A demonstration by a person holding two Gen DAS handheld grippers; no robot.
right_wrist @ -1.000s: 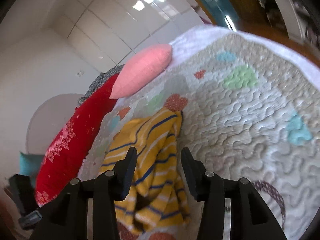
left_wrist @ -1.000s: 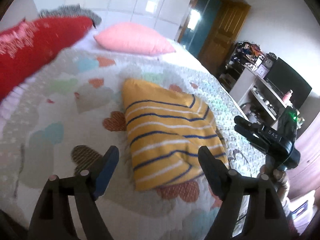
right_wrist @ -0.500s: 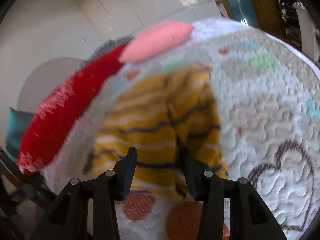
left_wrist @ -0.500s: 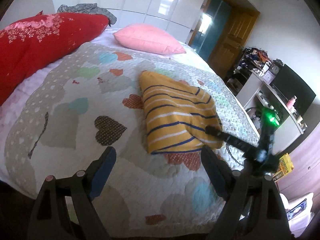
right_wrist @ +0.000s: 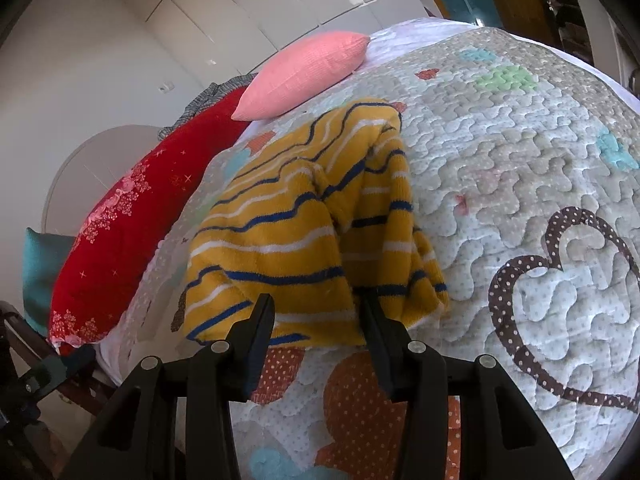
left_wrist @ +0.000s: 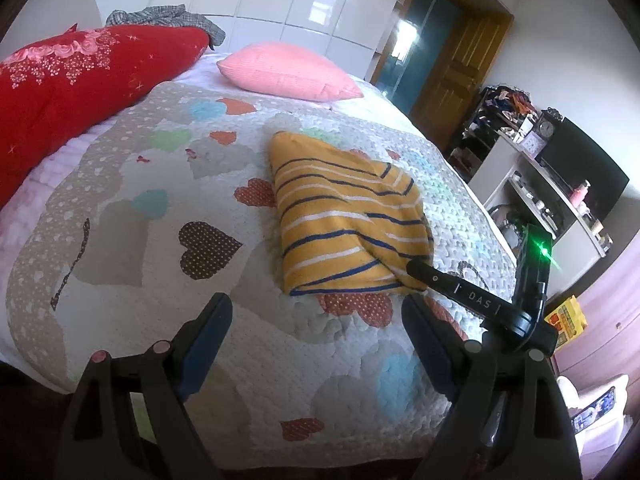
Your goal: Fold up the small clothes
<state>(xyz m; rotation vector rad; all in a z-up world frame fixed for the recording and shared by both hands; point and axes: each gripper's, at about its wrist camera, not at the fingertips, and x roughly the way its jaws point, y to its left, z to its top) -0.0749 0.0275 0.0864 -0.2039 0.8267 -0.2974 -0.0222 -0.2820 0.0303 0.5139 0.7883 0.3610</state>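
Left wrist view first: at the far left I see the red cushion (left_wrist: 80,80) along the bed's edge, with a grey checked cloth (left_wrist: 168,18) bunched behind it and the pink pillow (left_wrist: 288,72) further in. My left gripper (left_wrist: 316,336) hangs over the near part of the quilt (left_wrist: 132,240) with its jaws spread wide and nothing between them. Just beyond it the yellow striped garment (left_wrist: 344,224) lies folded on the quilt, roughly mid-bed. To its right my right gripper (left_wrist: 416,276) reaches in, its tip touching the garment's near right corner. Far right stand a wooden door (left_wrist: 456,68) and a white shelf unit (left_wrist: 540,196). From the right wrist view, the red cushion (right_wrist: 132,224) and pink pillow (right_wrist: 304,72) sit left, the garment (right_wrist: 304,220) centre, and the right gripper (right_wrist: 316,320) has its jaws parted at the garment's near hem, the fabric edge lying between the fingertips, not clamped.
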